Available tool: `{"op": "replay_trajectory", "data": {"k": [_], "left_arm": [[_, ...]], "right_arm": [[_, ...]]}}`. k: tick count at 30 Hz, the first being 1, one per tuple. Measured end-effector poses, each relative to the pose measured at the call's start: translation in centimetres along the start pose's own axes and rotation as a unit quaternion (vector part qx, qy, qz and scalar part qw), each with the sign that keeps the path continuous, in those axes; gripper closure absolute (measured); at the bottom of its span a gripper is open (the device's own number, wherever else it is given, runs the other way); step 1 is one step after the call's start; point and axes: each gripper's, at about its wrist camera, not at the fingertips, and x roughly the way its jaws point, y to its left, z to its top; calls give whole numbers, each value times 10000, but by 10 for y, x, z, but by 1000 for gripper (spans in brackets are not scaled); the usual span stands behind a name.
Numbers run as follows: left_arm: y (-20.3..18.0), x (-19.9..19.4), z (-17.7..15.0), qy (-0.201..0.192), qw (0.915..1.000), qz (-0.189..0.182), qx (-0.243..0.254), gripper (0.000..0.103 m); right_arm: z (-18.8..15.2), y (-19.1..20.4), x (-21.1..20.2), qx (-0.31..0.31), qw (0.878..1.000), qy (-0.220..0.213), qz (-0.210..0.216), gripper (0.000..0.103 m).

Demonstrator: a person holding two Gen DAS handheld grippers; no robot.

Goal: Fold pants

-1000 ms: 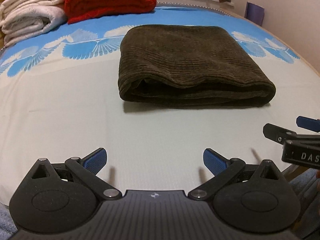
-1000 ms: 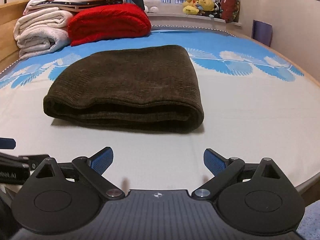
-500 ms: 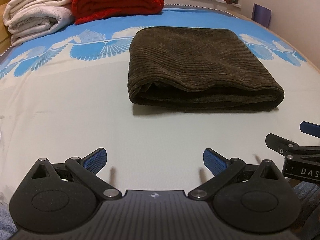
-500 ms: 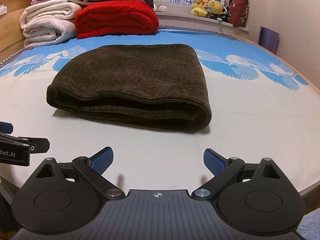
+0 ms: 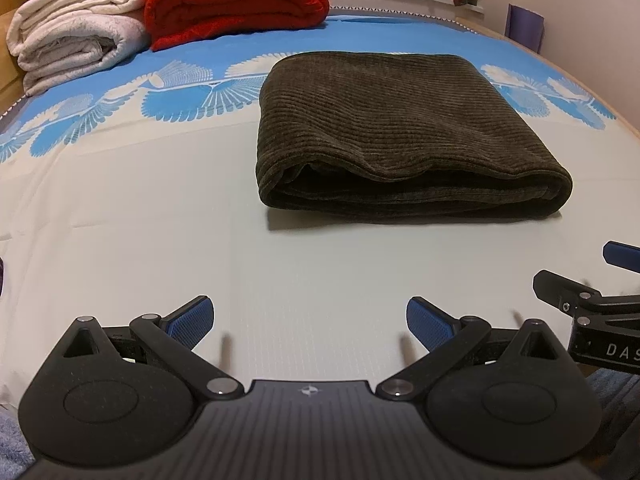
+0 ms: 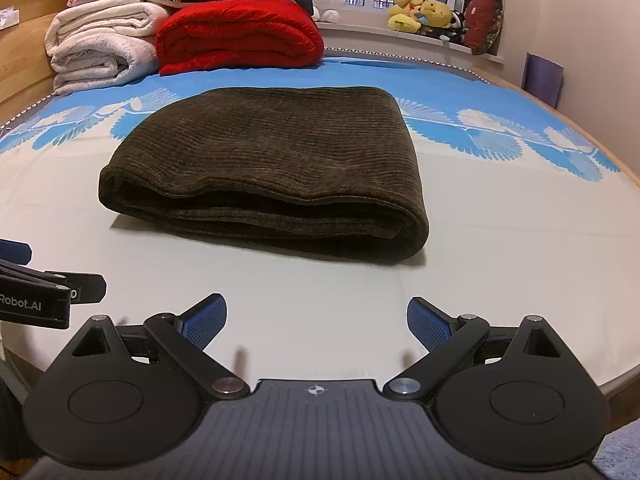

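Folded brown pants (image 5: 400, 136) on bed (image 5: 140, 240), left tongs (image 5: 310, 320) and right tongs (image 6: 316, 320) wide open, empty

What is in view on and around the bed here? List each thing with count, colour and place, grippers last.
pants: one, dark brown corduroy, folded flat on the middle of the bed.
bed: one, pale sheet with a blue leaf pattern toward the far end.
red blanket: one, red, folded at the far end of the bed.
white blankets: stack, white and cream, left of the red blanket.
stuffed toys: several, mostly yellow, on the window ledge.
purple board: one, purple, against the right wall.
left gripper: black with blue pads, jaws open, empty, near edge of bed.
right gripper: same, jaws open, empty, beside the left gripper.
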Motion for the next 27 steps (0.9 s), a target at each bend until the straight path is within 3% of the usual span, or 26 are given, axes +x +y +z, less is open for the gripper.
{"op": "replay_trajectory", "data": {"k": [27], "left_arm": [[0,2,0,29,10000,28,3,0]], "right_arm": [[-1,2,3,-85,9999,83,70,6]]}}
